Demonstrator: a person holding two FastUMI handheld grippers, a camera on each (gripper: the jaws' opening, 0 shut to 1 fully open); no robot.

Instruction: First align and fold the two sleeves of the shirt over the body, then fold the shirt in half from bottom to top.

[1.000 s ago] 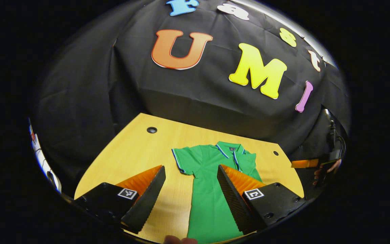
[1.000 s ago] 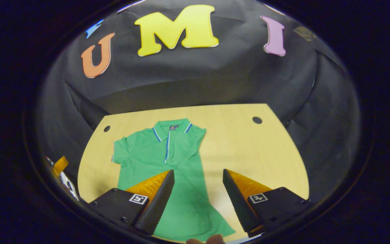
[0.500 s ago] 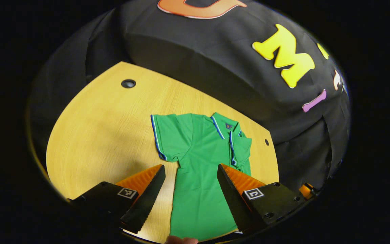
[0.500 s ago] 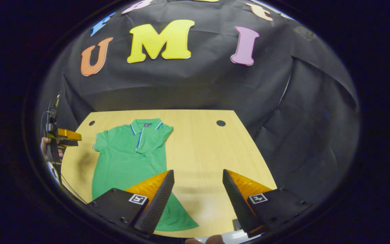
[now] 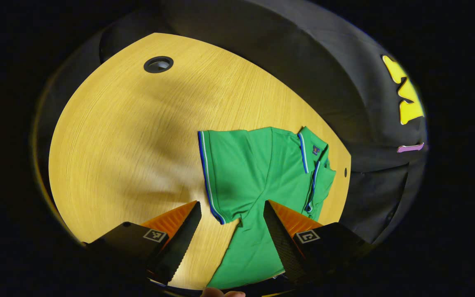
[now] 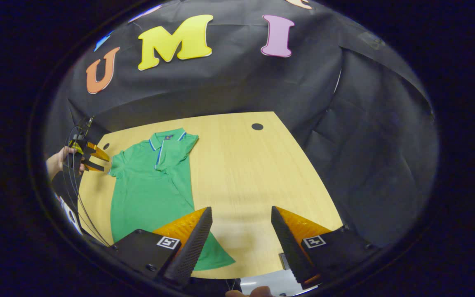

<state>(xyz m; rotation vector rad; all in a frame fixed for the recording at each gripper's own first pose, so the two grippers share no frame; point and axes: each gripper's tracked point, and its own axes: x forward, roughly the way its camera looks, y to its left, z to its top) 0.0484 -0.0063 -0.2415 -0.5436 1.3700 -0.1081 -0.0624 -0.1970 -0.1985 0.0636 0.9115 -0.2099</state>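
A green shirt (image 5: 258,177) lies flat on the yellow wooden desk (image 5: 118,136). It has a collar (image 5: 309,152) with blue and white stripes. One sleeve (image 6: 182,144) is folded over the body of the shirt. The other sleeve (image 5: 221,169) sticks out to the side, and it has a blue and white stripe along its edge. In the left gripper view, the left claw (image 5: 231,214) hangs just above that spread sleeve. Its two fingers are apart and hold nothing. In the right gripper view, the right claw (image 6: 241,222) is over the bare desk beside the bottom part of the shirt. Its two fingers are apart too, with nothing between them. Far off in that view, a hand (image 6: 58,163) holds the left claw close to the spread sleeve. The desk has small round holes (image 5: 158,64) near its far corners. A black cloth wall (image 6: 241,78) stands behind the desk.
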